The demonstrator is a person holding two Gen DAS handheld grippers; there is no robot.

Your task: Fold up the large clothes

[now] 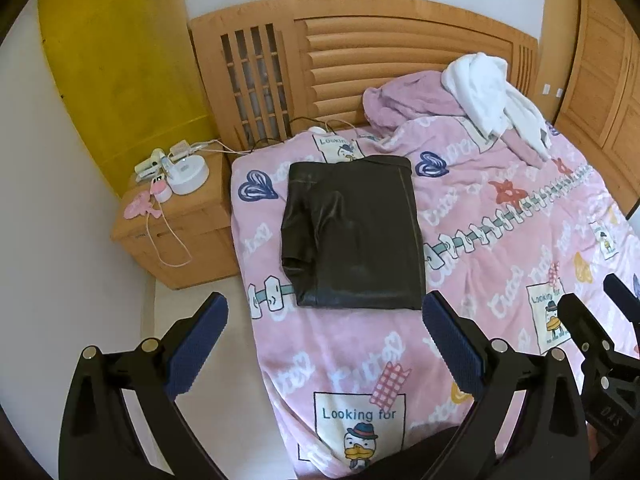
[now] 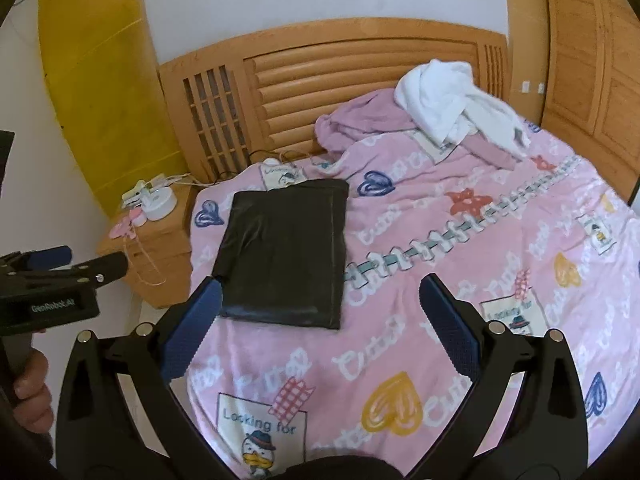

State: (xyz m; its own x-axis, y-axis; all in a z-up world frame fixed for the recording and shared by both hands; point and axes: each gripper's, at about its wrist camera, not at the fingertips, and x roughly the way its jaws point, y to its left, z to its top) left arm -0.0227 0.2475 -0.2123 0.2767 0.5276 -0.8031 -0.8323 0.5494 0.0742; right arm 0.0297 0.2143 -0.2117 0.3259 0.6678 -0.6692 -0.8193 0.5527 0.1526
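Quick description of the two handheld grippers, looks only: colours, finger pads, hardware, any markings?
Both are matte black plastic with angular linkage arms. The left gripper and right gripper carry dark blue, finely ribbed finger pads and round silver pivot bolts. The left gripper's body reads "GenRobot.AI" in white in the right wrist view. A bare hand grips its handle; no cables visible.

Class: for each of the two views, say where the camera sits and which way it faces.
Left wrist: on the left gripper, above the bed's foot, facing the headboard; own open fingers and the right gripper show.
Right wrist: on the right gripper, same heading; own open fingers, the left gripper and hand show.
Shared: folded black garment, white garment, nightstand.
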